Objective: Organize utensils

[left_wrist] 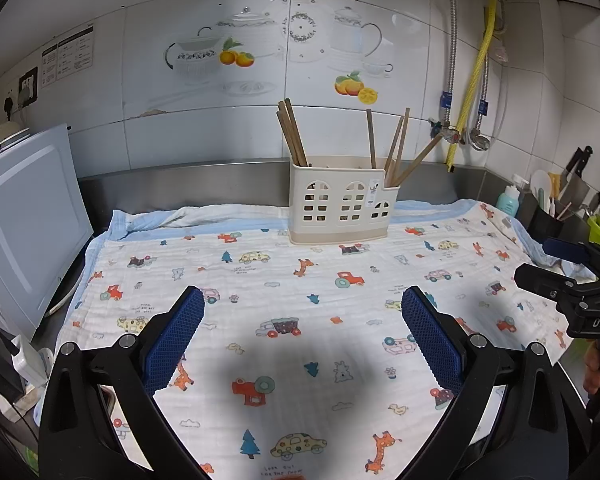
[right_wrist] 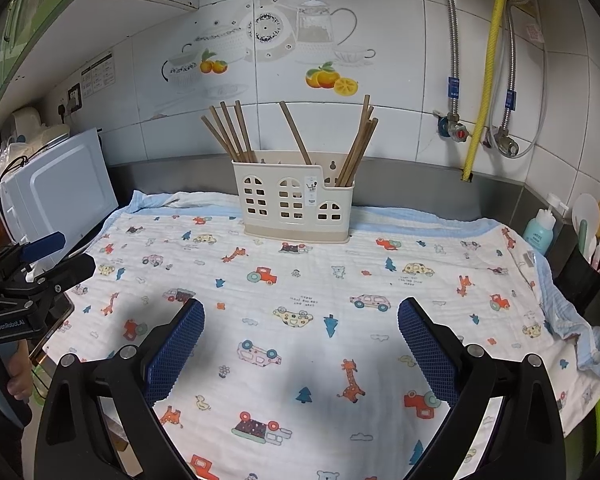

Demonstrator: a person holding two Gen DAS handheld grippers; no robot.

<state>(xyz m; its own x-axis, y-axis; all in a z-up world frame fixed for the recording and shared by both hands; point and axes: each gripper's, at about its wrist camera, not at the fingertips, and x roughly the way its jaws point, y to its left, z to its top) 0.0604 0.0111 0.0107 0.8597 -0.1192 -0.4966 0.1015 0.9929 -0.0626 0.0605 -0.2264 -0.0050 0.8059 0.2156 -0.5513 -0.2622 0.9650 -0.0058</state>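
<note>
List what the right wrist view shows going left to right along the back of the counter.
Microwave → utensil holder with chopsticks → yellow hose → teal soap bottle → black cup of kitchen tools.

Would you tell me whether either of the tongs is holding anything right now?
Nothing is held: the left tongs and right tongs are both open over the cloth.

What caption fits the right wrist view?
Right gripper open above printed cloth; chopsticks stand in cream holder.
</note>
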